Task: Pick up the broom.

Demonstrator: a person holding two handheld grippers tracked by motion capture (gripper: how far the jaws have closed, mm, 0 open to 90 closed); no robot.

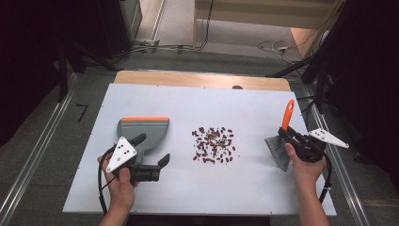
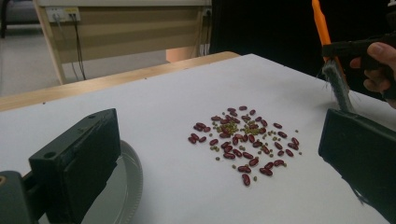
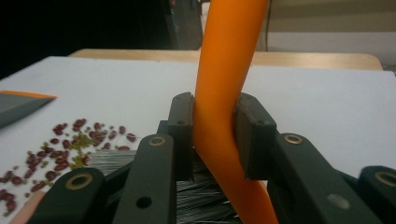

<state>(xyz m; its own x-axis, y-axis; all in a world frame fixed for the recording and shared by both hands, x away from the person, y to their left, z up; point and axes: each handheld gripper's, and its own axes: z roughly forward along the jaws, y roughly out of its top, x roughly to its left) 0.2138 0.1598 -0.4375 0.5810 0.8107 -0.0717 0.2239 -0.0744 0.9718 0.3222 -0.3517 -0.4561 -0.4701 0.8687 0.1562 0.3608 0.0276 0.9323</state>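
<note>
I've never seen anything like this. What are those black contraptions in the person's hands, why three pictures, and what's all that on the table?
A person stands at a table holding a hand-operated clamp, here called a tool, in each hand. One picture comes from a camera above, looking down. The other two come from small cameras riding on each tool, looking out between its two black jaws.

On the white surface lies a small heap of beans, dark red ones mixed with tiny greenish ones. To their left sits a grey dustpan with an orange edge.

The right tool is clamped on the orange handle of a brush; its own camera shows the jaws pressing that handle from both sides, grey bristles below. The left tool stands open and holds nothing, close beside the dustpan.
</note>
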